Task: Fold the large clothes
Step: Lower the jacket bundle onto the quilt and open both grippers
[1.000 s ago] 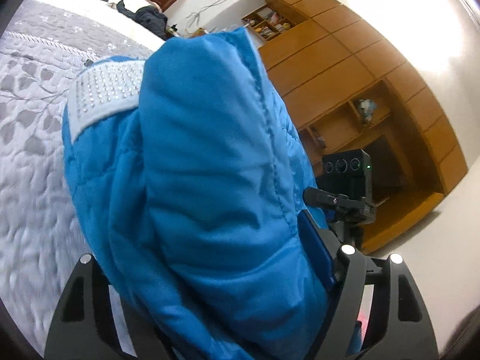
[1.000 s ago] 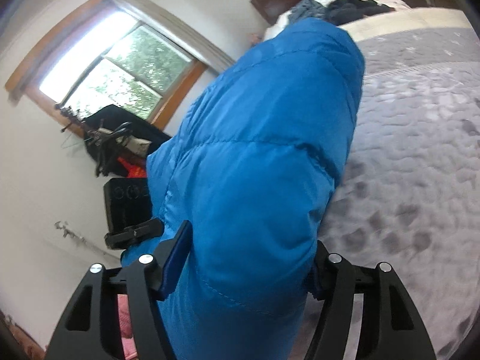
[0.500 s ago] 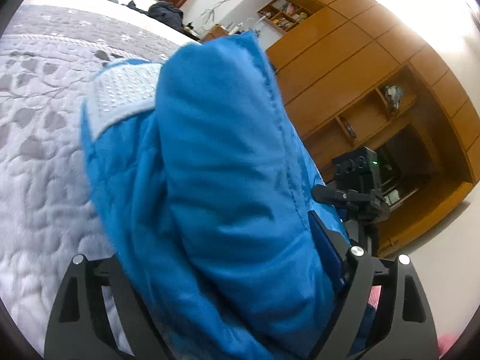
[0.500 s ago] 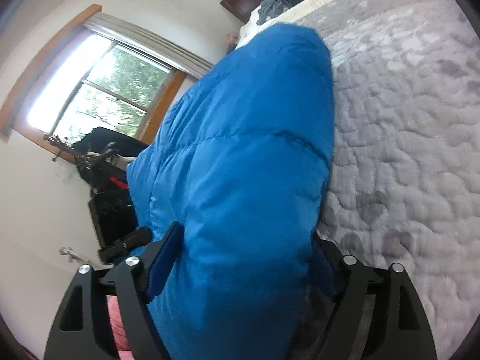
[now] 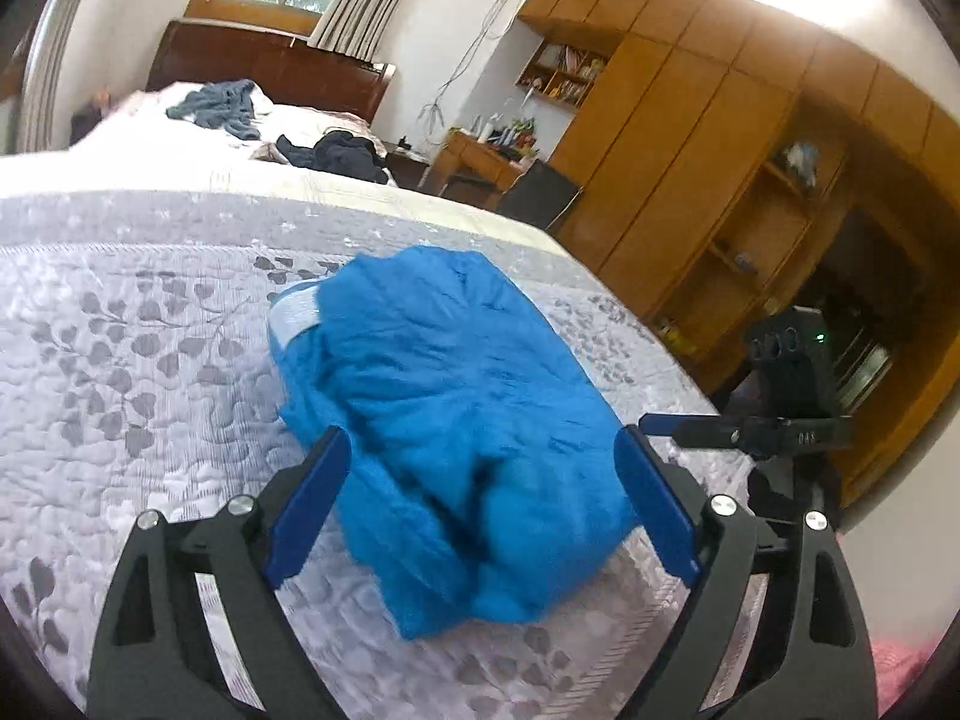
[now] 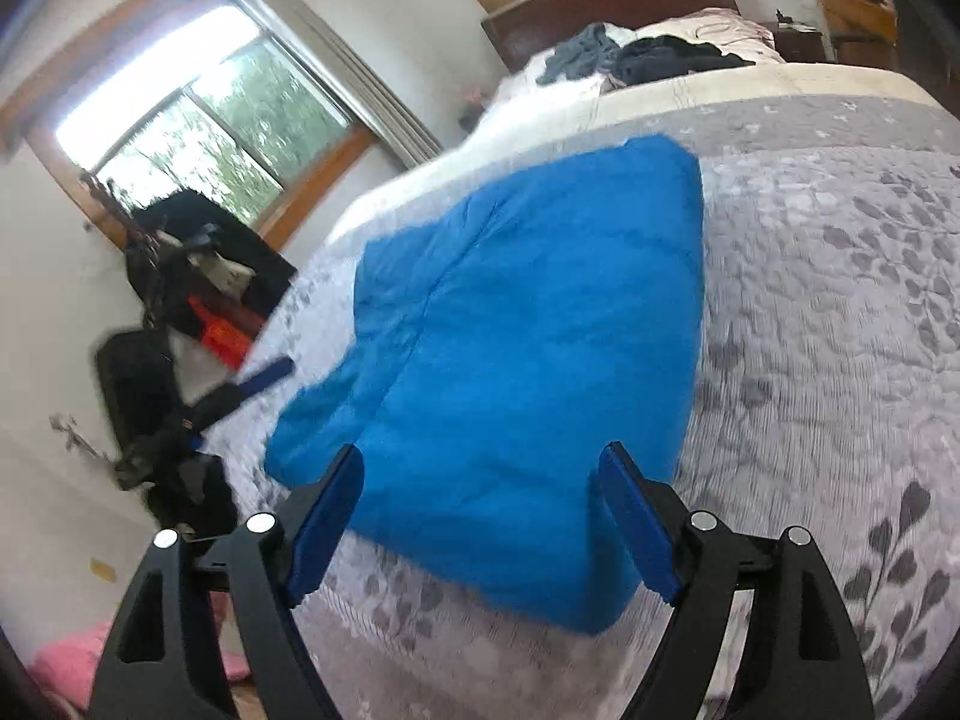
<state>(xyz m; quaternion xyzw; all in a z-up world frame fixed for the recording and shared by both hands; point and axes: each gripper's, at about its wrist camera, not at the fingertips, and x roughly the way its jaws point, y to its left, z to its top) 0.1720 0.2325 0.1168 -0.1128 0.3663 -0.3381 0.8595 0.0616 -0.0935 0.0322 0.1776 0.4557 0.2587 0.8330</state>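
Folding looks near its end: the blue padded jacket (image 6: 528,360) lies as a folded bundle on the bed's grey leaf-patterned quilt (image 5: 120,360), near the foot edge. Left gripper (image 5: 480,492) and right gripper (image 6: 480,510) are both spread wide, holding nothing, just short of the bundle. Next, I judge, comes tidying the loose edge or fetching another garment.

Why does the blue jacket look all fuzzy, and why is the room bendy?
Left wrist view: the near end of the blue jacket is smeared by motion blur, and the wardrobe curves from the fisheye lens. Right wrist view: the window glares white and the left side is streaky.
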